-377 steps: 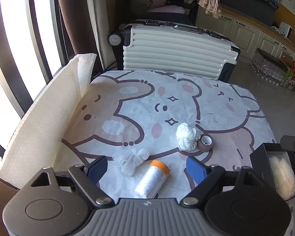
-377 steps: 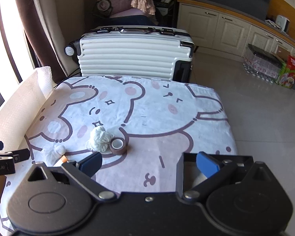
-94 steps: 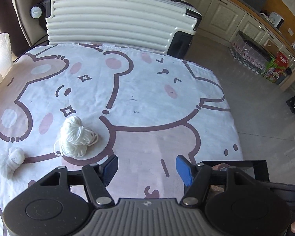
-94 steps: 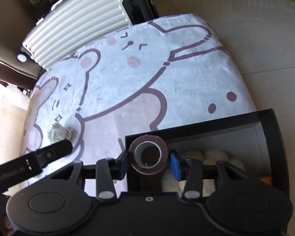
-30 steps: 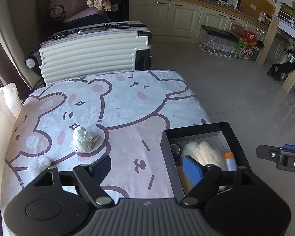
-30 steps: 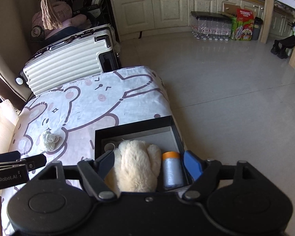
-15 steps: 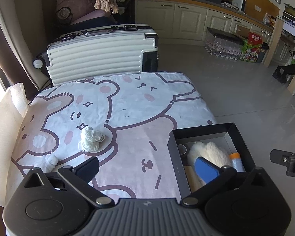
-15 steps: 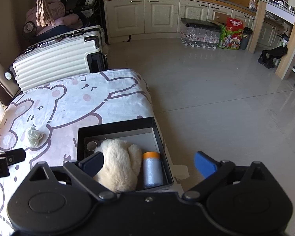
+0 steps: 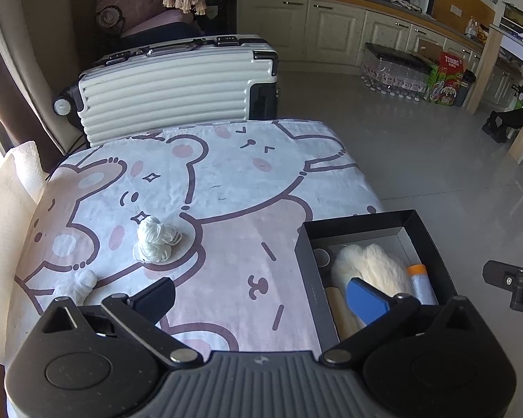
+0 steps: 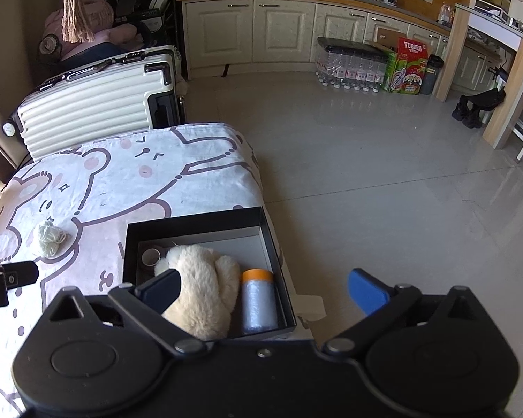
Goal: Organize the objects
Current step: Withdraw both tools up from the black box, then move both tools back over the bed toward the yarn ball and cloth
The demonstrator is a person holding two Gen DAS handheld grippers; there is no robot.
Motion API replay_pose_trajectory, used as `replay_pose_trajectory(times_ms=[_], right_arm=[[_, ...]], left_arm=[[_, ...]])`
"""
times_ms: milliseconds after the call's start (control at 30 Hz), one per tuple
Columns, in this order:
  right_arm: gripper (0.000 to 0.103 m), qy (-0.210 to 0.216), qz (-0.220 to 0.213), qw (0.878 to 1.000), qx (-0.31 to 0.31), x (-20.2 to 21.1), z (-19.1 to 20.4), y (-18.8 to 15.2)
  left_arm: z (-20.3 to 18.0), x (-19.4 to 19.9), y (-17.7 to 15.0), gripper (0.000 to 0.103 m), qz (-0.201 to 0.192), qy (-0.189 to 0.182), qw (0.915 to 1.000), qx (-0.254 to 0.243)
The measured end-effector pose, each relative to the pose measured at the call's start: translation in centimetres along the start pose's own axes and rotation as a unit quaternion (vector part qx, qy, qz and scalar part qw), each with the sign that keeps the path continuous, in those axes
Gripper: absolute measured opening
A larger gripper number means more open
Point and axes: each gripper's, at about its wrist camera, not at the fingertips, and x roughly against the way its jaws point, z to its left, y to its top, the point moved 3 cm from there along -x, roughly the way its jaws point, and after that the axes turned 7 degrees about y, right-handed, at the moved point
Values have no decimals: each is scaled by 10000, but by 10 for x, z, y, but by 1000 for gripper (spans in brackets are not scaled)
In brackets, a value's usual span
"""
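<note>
The counter (image 9: 226,174), draped in a cloth printed with cartoon bears, fills most of the left wrist view. Behind it at 12 o'clock lies a ribbed white suitcase (image 9: 177,83) on its side, and kitchen cabinets (image 10: 282,31) run along the far wall toward 1 o'clock.

A black box (image 9: 432,244) sits at the counter's right edge, at about 4 o'clock in the left wrist view. Inside it, a fluffy cream plush (image 10: 205,278) takes up the middle. Just beside the plush, on its 3 o'clock side, lies a clear film roll with an orange cap (image 10: 258,299). At the plush's 10 o'clock, in the box's far left corner, a small tape roll (image 10: 151,256) stands with its hole facing up. A tan cardboard tube (image 9: 338,308) lies along the box's left wall, partly hidden.

Out on the cloth, well apart from the box, a ball of white yarn (image 9: 155,240) rests at about 10 o'clock. A smaller white wad (image 9: 78,284) lies near it, toward 8 o'clock and closer to the counter's near edge.

The left gripper (image 9: 259,296) hovers above the counter's near edge, its jaws released wide and grasping nothing. The right gripper (image 10: 263,287) hangs over the box's right side, jaws likewise spread apart and bare.
</note>
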Motion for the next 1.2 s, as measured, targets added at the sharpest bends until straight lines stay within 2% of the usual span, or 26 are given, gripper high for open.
replay_pose_trajectory(times_ms=[400,700,1200], right_arm=[[103,-31,51,10000,-52,-4,-2,-1],[103,54,86,9999,9,-9,11,2],[103,517,99,9981,317,-22,78,13]], left_arm=[[1,-3,1,103,22,-7,10000,-2],[19,-4,1,103,35,71,9999,110],[93,-1,-7,103,101,520,9973,505]])
